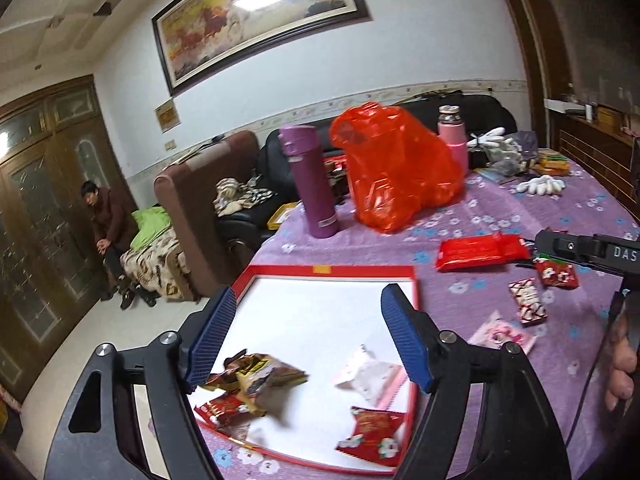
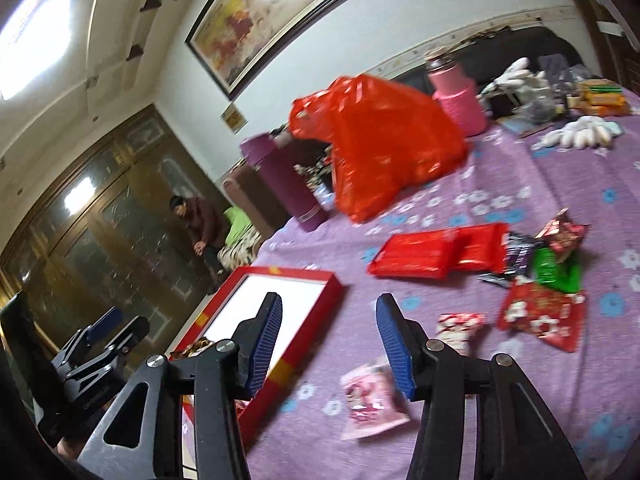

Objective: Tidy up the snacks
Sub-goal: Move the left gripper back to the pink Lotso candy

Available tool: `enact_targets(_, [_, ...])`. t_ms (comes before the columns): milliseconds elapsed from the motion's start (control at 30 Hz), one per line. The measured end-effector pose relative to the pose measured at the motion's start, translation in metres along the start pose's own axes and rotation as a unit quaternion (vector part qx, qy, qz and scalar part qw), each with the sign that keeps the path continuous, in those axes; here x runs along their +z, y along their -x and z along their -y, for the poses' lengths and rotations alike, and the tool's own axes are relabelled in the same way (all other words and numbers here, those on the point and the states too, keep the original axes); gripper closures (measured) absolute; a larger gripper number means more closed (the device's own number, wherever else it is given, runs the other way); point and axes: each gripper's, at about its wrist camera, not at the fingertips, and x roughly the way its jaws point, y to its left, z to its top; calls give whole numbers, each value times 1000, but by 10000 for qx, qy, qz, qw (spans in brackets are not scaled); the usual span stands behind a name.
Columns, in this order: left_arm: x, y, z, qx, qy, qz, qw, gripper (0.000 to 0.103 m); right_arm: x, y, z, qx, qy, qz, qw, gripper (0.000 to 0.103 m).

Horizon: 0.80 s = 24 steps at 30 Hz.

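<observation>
A red tray with a white floor (image 1: 332,269) lies on the purple flowered tablecloth (image 1: 460,208). Several snack packets lie in it, among them a brown-gold one (image 1: 256,372), a white-pink one (image 1: 372,376) and a red one (image 1: 376,432). My left gripper (image 1: 308,298) hangs open above the tray, nothing between its blue pads. My right gripper (image 2: 328,300) is open over the cloth by the tray's right rim (image 2: 316,292), holding nothing. Loose on the cloth are a pink packet (image 2: 372,404), a small red-white packet (image 2: 460,328), a red packet (image 2: 540,316), a green packet (image 2: 556,268) and a long red pack (image 2: 432,256).
An orange-red plastic bag (image 1: 396,168), a purple flask (image 1: 312,184) and a pink flask (image 1: 454,136) stand at the table's far side. White gloves (image 1: 540,186) and boxes lie far right. A person (image 1: 108,220) sits beyond the table's left edge by a sofa (image 1: 200,196).
</observation>
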Motion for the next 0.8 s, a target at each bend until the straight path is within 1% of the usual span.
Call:
enact_targets(200, [6, 2, 26, -220, -246, -40, 9994, 24, 4, 18, 23, -151, -185, 162, 9996, 51])
enact_targets(300, [6, -4, 41, -356, -363, -163, 9986, 23, 4, 27, 36, -366, -207, 140, 9990, 50])
enact_targets(333, [4, -10, 48, -509, -419, -304, 9974, 19, 4, 28, 40, -502, -195, 94, 9985, 46])
enact_targets(367, [2, -16, 53, -659, -466, -448, 9957, 19, 5, 29, 47, -691, -190, 7, 9974, 43])
enact_targets(400, [-1, -24, 60, -843, -525, -651, 9929, 19, 6, 29, 58, -918, -245, -135, 9954, 43])
enact_targets(433, [-6, -35, 70, -1059, -587, -937, 9882, 19, 6, 28, 65, -1020, -313, -212, 9941, 43])
enact_targets(467, [-9, -40, 76, -1146, -612, -1068, 9858, 19, 6, 27, 76, -1145, -424, -330, 9920, 42])
enact_targets(500, [-15, -51, 85, -1278, -655, -1325, 9807, 19, 5, 24, 89, -1313, -558, -490, 9885, 42])
enact_targets(567, [-21, -62, 94, -1383, -697, -1585, 9751, 20, 4, 20, 108, -1670, -715, -675, 9811, 42])
enact_targets(633, [-23, -69, 105, -1443, -757, -1726, 9714, 20, 1, 17, 115, -1687, -718, -754, 9802, 42])
enact_targets(667, [-22, -70, 109, -1426, -800, -1726, 9713, 20, 2, 13, 115, -1693, -646, -805, 9801, 42])
enact_targets(733, [-18, -72, 115, -1415, -884, -1702, 9712, 20, 5, 6, 111, -1843, -405, -876, 9781, 42])
enact_targets(800, [-14, -74, 121, -1509, -963, -1760, 9680, 20, 10, -4, 101, -1996, -17, -955, 9752, 42])
